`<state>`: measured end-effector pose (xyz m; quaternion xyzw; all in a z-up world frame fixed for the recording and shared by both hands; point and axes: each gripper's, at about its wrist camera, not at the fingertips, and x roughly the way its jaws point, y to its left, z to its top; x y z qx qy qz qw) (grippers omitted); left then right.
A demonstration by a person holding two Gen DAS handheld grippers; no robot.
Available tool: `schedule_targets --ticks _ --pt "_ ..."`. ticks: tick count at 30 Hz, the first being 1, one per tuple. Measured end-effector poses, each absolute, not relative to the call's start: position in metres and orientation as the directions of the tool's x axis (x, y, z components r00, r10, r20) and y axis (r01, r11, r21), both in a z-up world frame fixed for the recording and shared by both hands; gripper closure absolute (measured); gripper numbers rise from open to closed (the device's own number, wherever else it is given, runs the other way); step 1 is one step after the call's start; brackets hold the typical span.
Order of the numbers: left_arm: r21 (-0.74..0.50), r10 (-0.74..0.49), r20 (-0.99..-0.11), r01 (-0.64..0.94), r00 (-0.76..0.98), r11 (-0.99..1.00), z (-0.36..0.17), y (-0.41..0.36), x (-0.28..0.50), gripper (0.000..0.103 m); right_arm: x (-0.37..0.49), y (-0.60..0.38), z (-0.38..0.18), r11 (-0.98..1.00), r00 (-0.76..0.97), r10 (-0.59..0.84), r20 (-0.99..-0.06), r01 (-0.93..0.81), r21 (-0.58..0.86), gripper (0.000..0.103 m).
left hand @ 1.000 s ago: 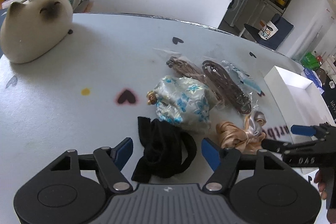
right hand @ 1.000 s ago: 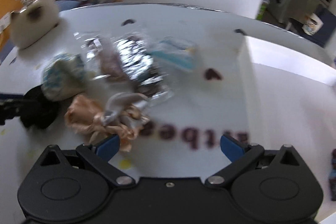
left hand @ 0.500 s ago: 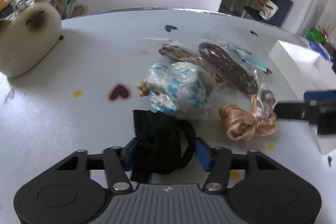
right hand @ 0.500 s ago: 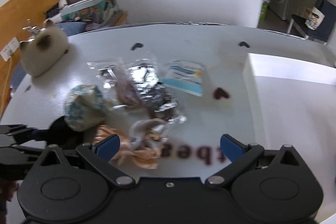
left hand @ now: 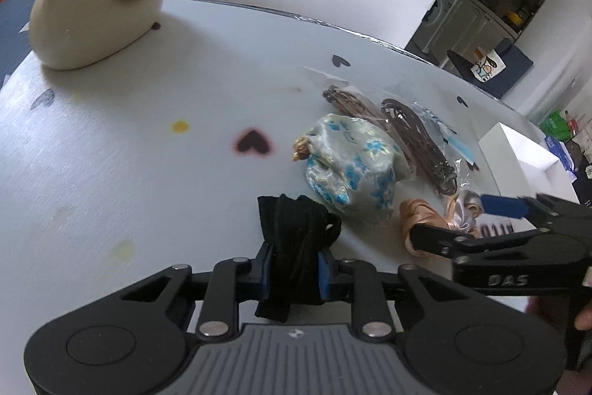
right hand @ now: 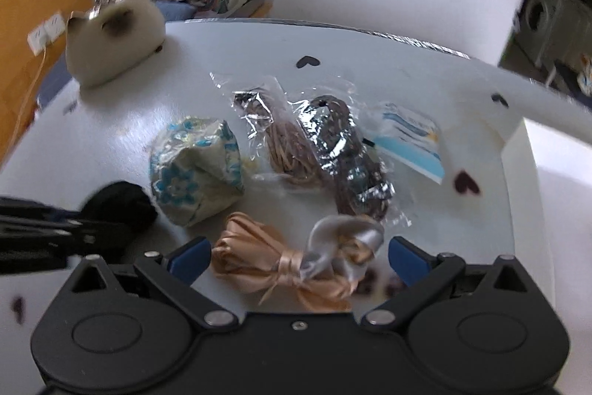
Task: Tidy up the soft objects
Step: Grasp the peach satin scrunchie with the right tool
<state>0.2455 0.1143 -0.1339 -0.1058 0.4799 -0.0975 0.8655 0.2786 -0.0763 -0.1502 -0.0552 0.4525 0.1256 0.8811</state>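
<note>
The left tool (left hand: 292, 269) has just been closing and now pinches the black fabric bundle (left hand: 296, 239) between its blue pads; the bundle's long axis runs straight away from the tool, its far end lying on the white tabletop (left hand: 129, 154) and its near end hanging out behind the pads. Just beyond it sits the blue-flowered pouch (left hand: 351, 165), with the bagged brown cords (left hand: 418, 143) a little farther off. To the right, the right tool (right hand: 296, 258) stands wide open around the peach satin ribbon bow (right hand: 285, 265); the bow lies crosswise between the two blue pads, its long axis running from one pad to the other, and neither pad presses on it. A cat-shaped plush (left hand: 96, 13) rests at the far left edge of the tabletop, well apart from everything else, and a white box (left hand: 525, 158) stands at the right.
</note>
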Motion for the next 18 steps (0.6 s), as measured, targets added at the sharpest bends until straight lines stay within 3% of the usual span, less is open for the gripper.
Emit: schedule_targets --ticks 4,8,10,13,18 --pt "-0.283 -0.268 -0.811 0.051 0.521 0.958 -0.133 0.118 0.242 0.078 0.282 -0.069 -0.157 0.931 0.551 0.191 -0.813 -0.364 -0.028 0.001" --pt "-0.286 -0.269 -0.809 0.05 0.523 0.957 -0.133 0.117 0.242 0.078 0.281 -0.067 -0.16 0.919 0.518 0.21 -0.829 -0.395 -0.014 0.021" --pt "-0.285 -0.268 -0.808 0.051 0.525 0.957 -0.132 0.117 0.242 0.078 0.28 -0.067 -0.161 0.924 0.503 0.19 -0.843 -0.382 -0.019 0.02" --pt "-0.285 -0.268 -0.804 0.052 0.531 0.957 -0.13 0.116 0.242 0.078 0.272 -0.072 -0.153 0.945 0.532 0.149 -0.834 -0.324 -0.038 0.001" --pt "-0.289 -0.274 -0.802 0.056 0.531 0.956 -0.129 0.115 0.242 0.078 0.252 -0.097 -0.128 0.984 0.611 0.175 -0.772 -0.145 0.108 0.0"
